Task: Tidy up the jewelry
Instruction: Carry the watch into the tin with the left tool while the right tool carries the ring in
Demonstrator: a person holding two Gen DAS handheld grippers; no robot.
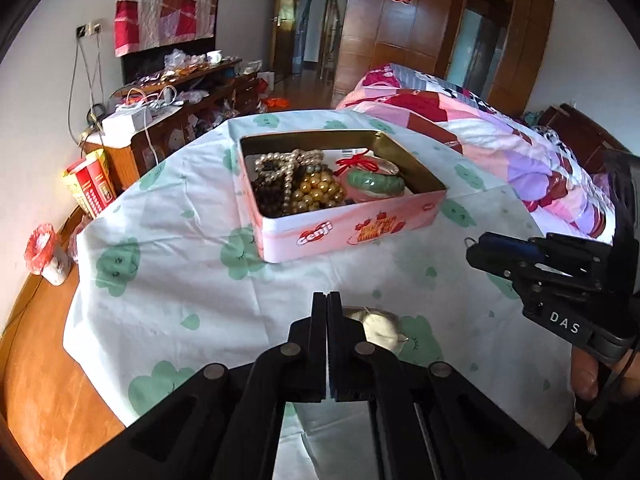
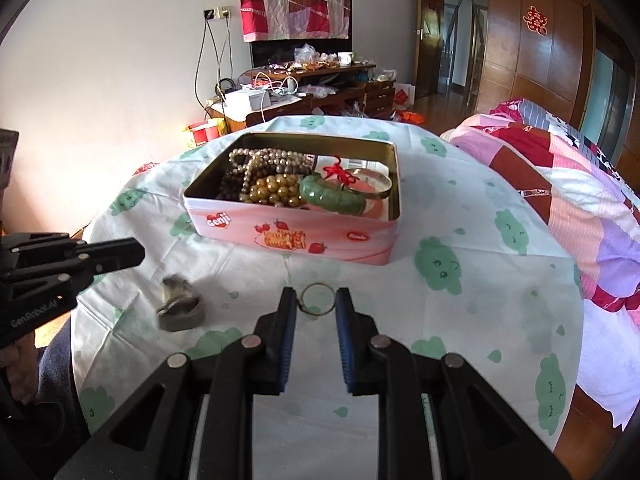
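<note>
We see a pink tin box [image 2: 288,236] standing open on the desk [image 2: 480,312], its inside gold-coloured. Inside it lie a string of pale pearl beads [image 2: 264,158], a string of larger golden beads [image 2: 276,190] and dark brown beads [image 2: 230,190] toward the left, and a green jade bangle [image 2: 332,196] with a red knotted cord [image 2: 338,172] toward the right, beside a thin metal bangle [image 2: 376,188]. In front of the box, a thin ring [image 2: 316,299] sits pinched between the fingertips of the right hand-held gripper [image 2: 316,304], and a small greyish trinket [image 2: 180,306] lies on the cloth to the left.
</note>
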